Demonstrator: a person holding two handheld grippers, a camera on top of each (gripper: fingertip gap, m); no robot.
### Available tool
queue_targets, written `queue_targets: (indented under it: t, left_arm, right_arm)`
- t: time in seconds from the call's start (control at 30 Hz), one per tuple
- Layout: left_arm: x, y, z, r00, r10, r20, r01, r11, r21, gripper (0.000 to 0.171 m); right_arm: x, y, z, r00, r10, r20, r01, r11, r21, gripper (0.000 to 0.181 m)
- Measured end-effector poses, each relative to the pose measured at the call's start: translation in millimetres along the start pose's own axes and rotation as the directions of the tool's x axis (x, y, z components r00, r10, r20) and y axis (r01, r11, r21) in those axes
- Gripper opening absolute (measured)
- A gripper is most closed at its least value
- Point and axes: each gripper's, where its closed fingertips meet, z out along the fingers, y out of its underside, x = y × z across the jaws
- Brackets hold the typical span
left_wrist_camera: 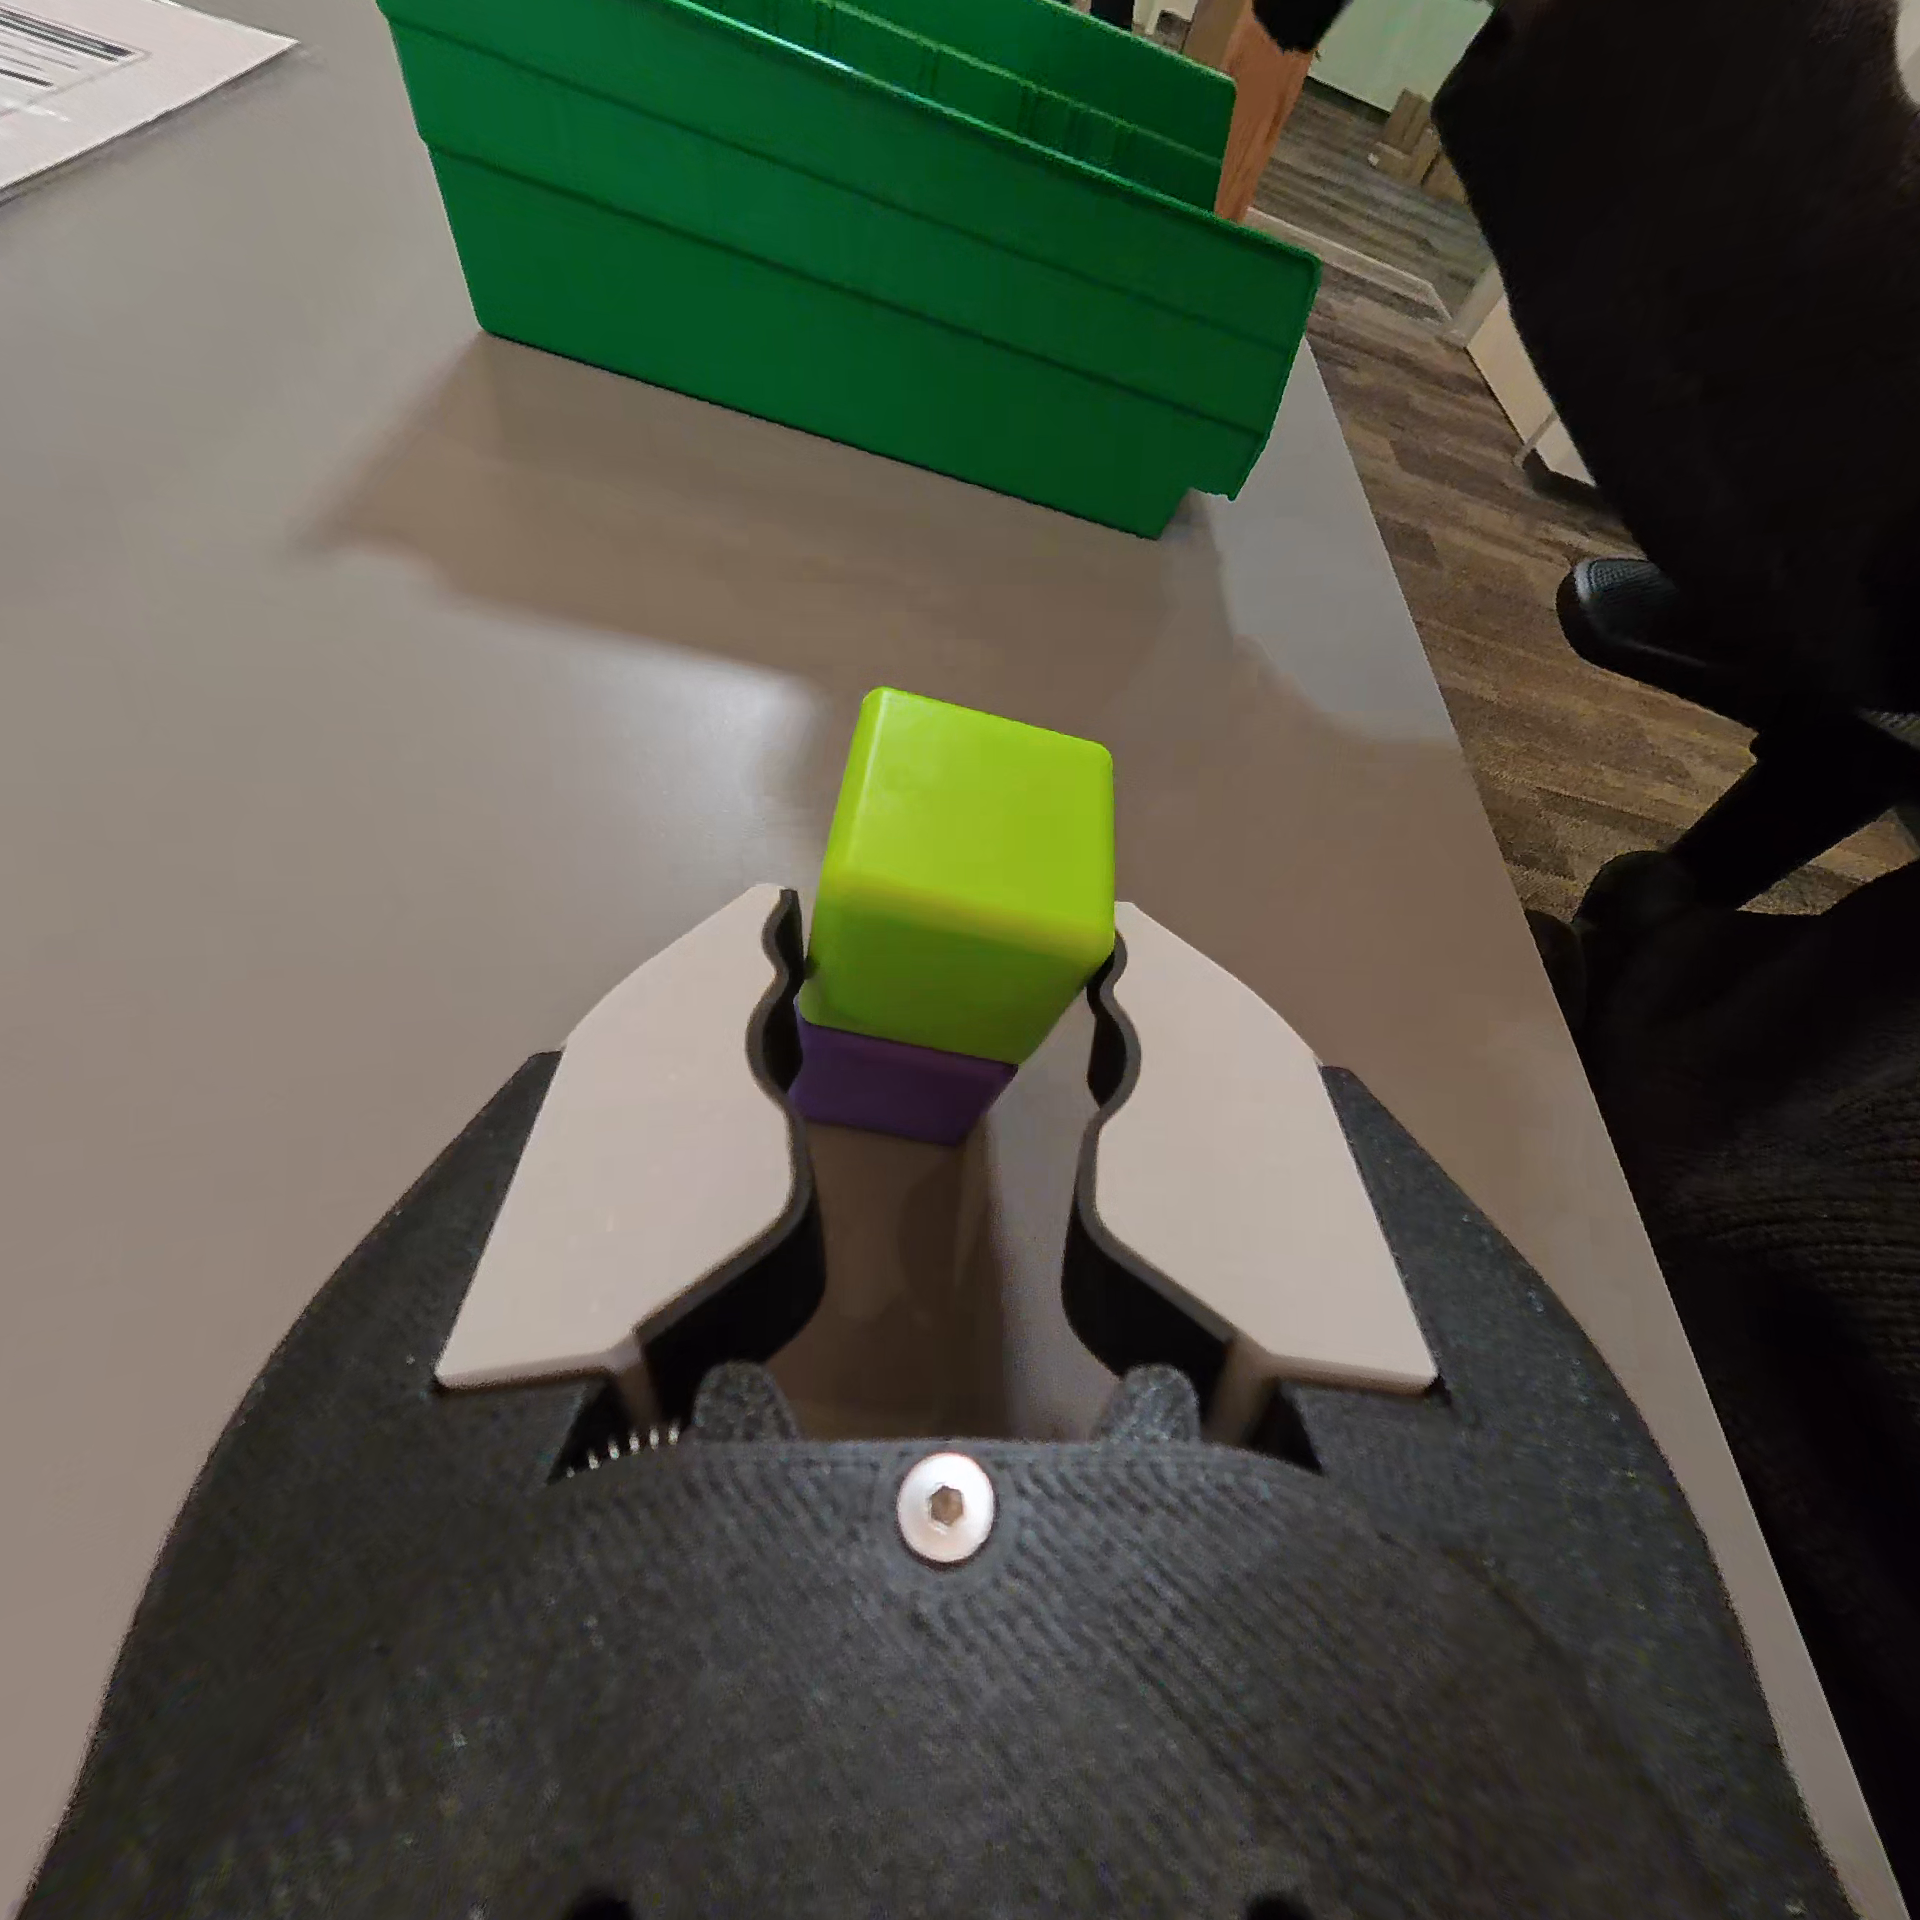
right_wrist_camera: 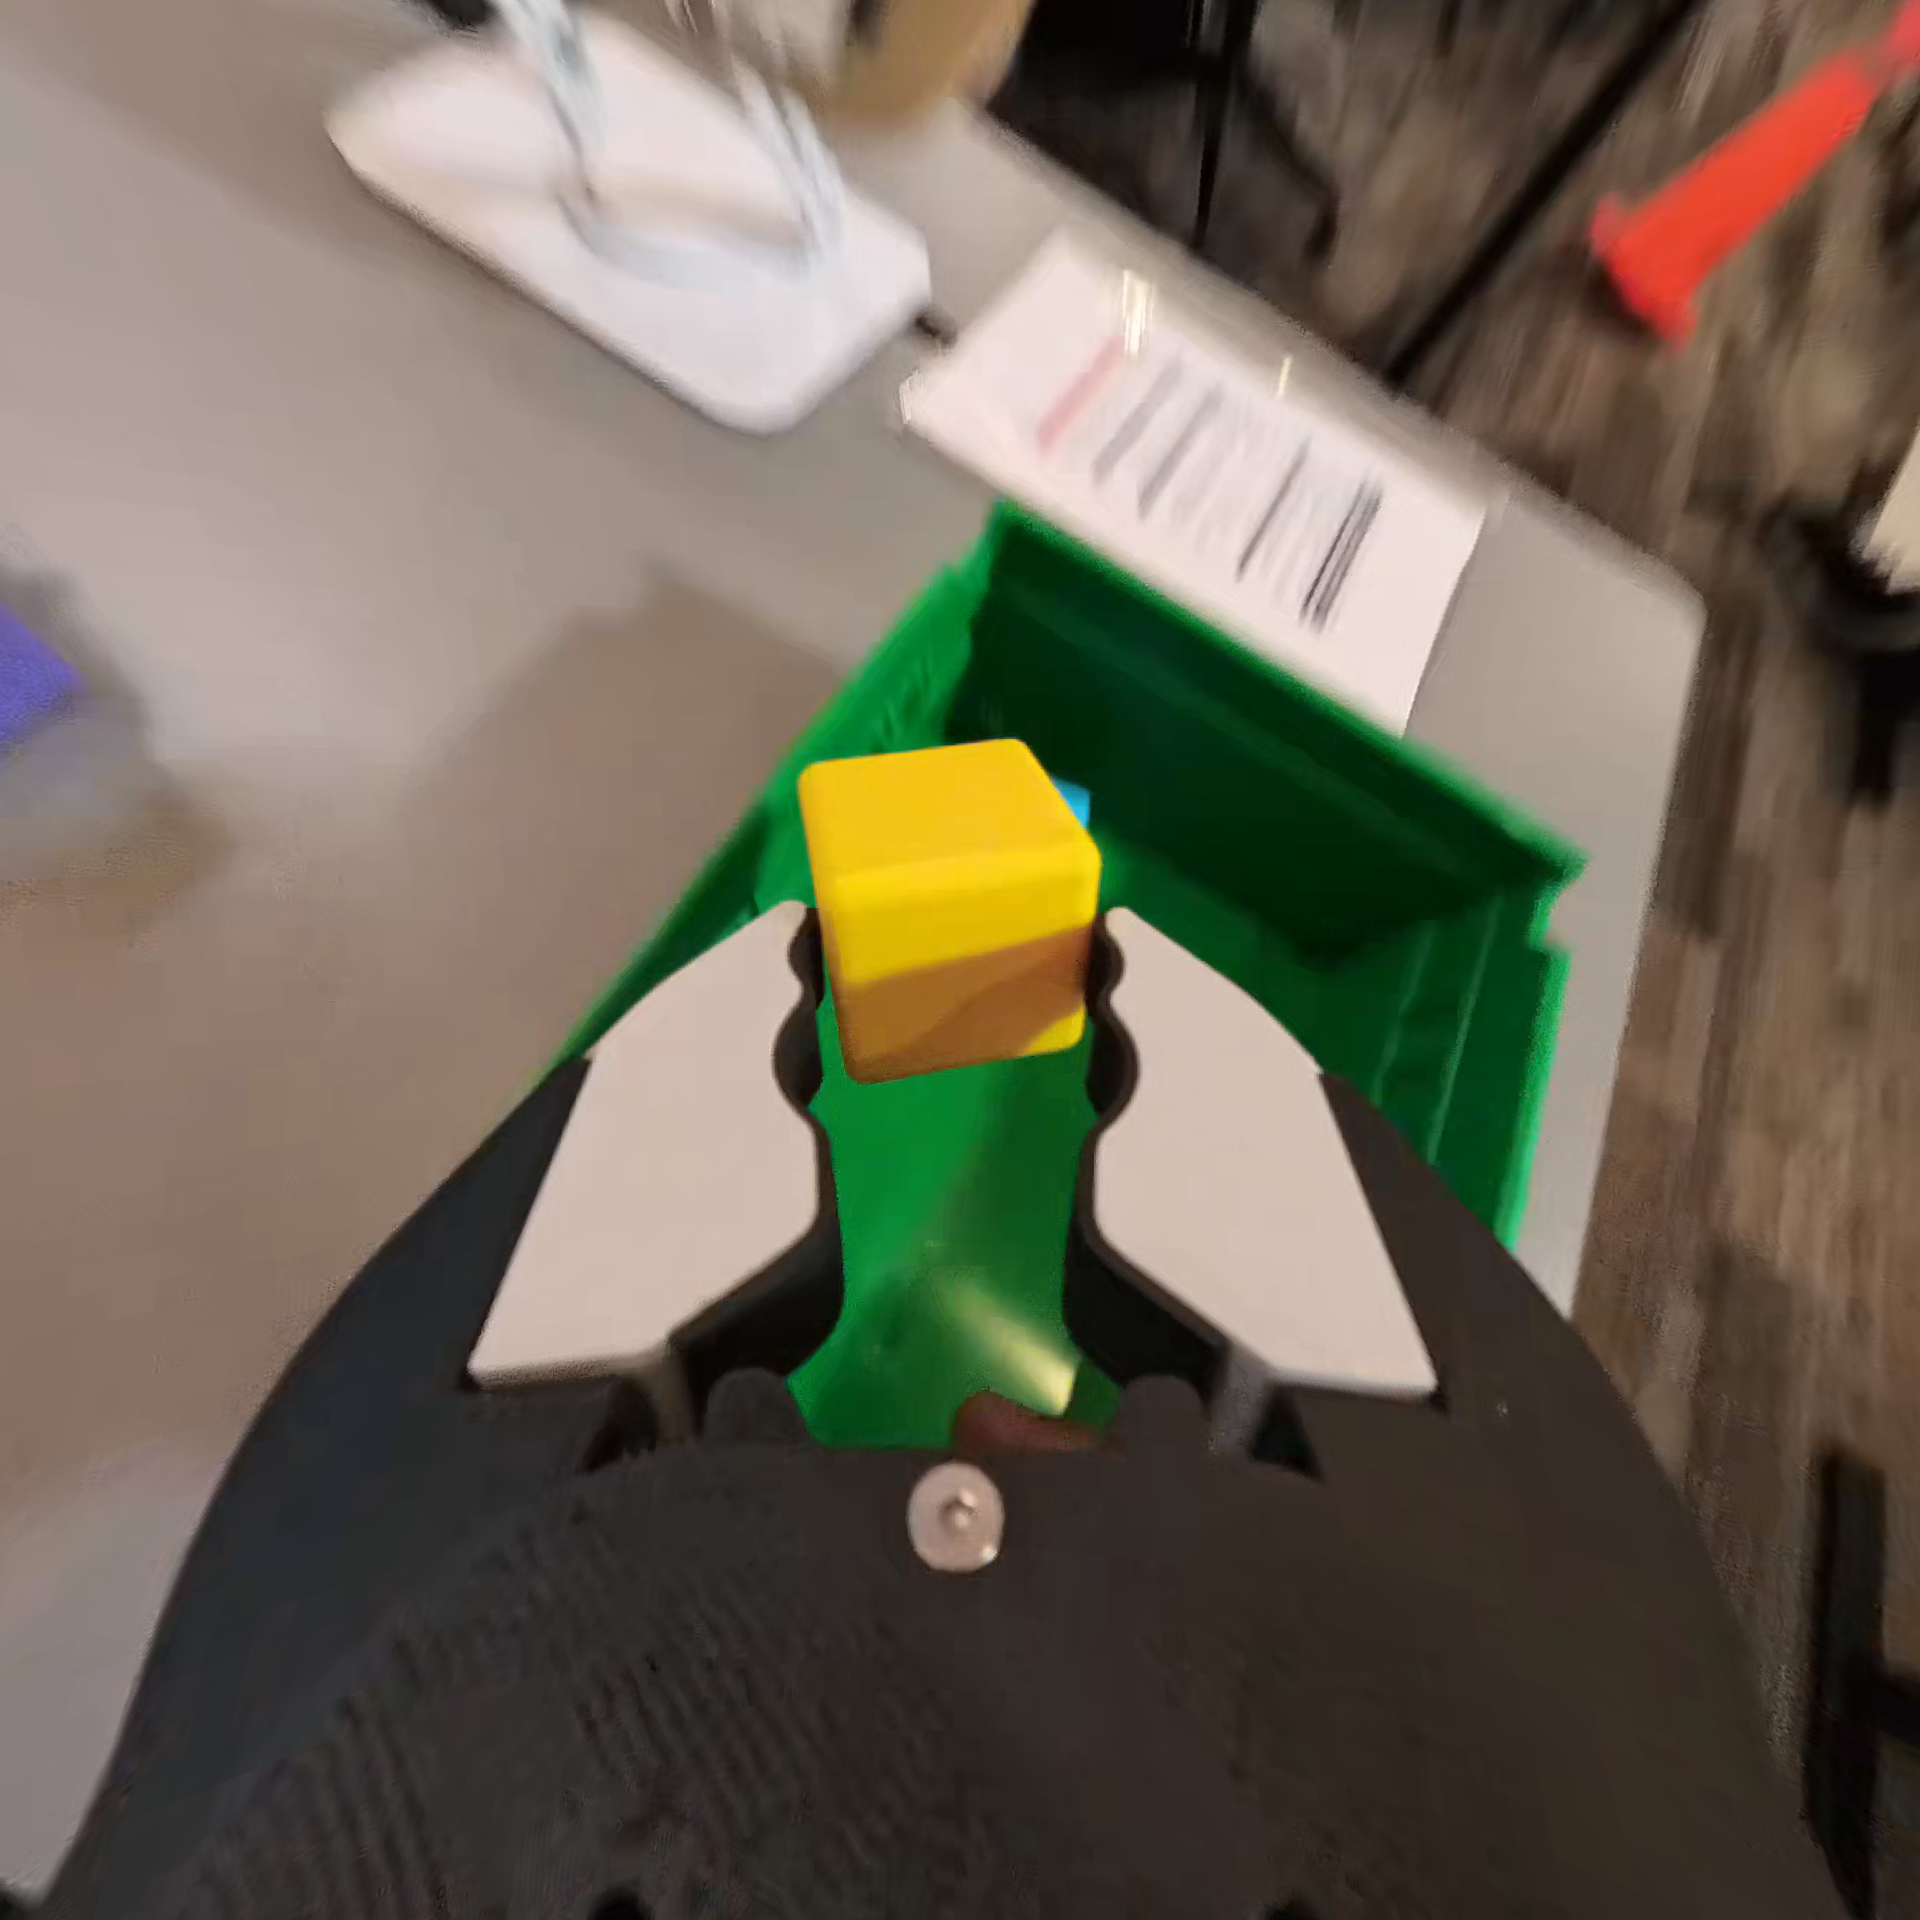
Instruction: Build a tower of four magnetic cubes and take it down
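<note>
- Left wrist view: the left gripper (left_wrist_camera: 951, 961) sits at the centre of the frame, its two grey fingers (left_wrist_camera: 665, 1132) closed narrowly on a lime-green block (left_wrist_camera: 961, 873). The block is pinched near the fingertips and sticks out past them toward 12 o'clock, so most of it stays visible.
- Touching the block's near end is a purple piece (left_wrist_camera: 894, 1091), tucked between the fingers. Whether it is joined to the lime block or only pressed against it, I cannot tell.
- Beneath lies a grey table (left_wrist_camera: 312, 727). Whether the block is lifted off it or resting on it cannot be told.
- At 12 o'clock, well apart from the gripper, stands a green bin (left_wrist_camera: 852, 343) with ribbed walls, seen from outside.
- At 11 o'clock a white printed sheet (left_wrist_camera: 94, 73) lies on the table corner. At 3 o'clock, past the table edge, is a dark chair (left_wrist_camera: 1704, 665) on a patterned floor (left_wrist_camera: 1455, 447).
- Right wrist view, blurred by motion: the right gripper (right_wrist_camera: 951, 982) holds a yellow block (right_wrist_camera: 951, 904) squeezed between its fingertips, the lower face in brownish shadow.
- The block hangs directly above the open green bin (right_wrist_camera: 1195, 790), which fills the space behind the fingers; the gripper looks steeply down into it.
- A sliver of a blue object (right_wrist_camera: 1078, 802) peeks from behind the yellow block at 1 o'clock, apparently inside the bin.
- At 11 o'clock is a white base with a metal frame (right_wrist_camera: 644, 229); at 1 o'clock a printed sheet (right_wrist_camera: 1226, 468); at 9 o'clock a purple blur (right_wrist_camera: 31, 675); at 2 o'clock, on the floor, an orange-red object (right_wrist_camera: 1745, 177).
</note>
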Motion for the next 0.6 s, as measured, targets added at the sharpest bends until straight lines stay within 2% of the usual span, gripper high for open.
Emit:
queue_targets:
  t: [0.1,0.2,0.3,0.47,0.6]
  left_arm:
    - [0,0,0,1.000,0.004,0.001,-0.004,1.000,-0.003,0.053]
    - [1,0,1,1.000,0.005,0.001,-0.005,1.000,-0.004,0.053]
    - [0,0,0,1.000,0.000,-0.002,0.000,1.000,-0.003,0.053]
    - [0,0,0,1.000,-0.004,-0.005,0.004,1.000,-0.001,0.053]
    - [0,0,0,1.000,-0.002,-0.005,0.002,1.000,-0.003,0.053]
  right_arm:
    - [15,55,22,0.995,0.084,-0.047,-0.092,0.972,-0.218,0.050]
    - [7,82,39,0.988,0.151,-0.011,-0.147,0.939,-0.311,0.050]
    - [-12,88,49,0.979,0.193,0.059,-0.159,0.919,-0.360,0.050]
    - [-25,98,52,0.981,0.180,0.079,-0.126,0.884,-0.450,0.050]
    - [-23,100,57,0.986,0.153,0.064,-0.111,0.896,-0.429,0.048]
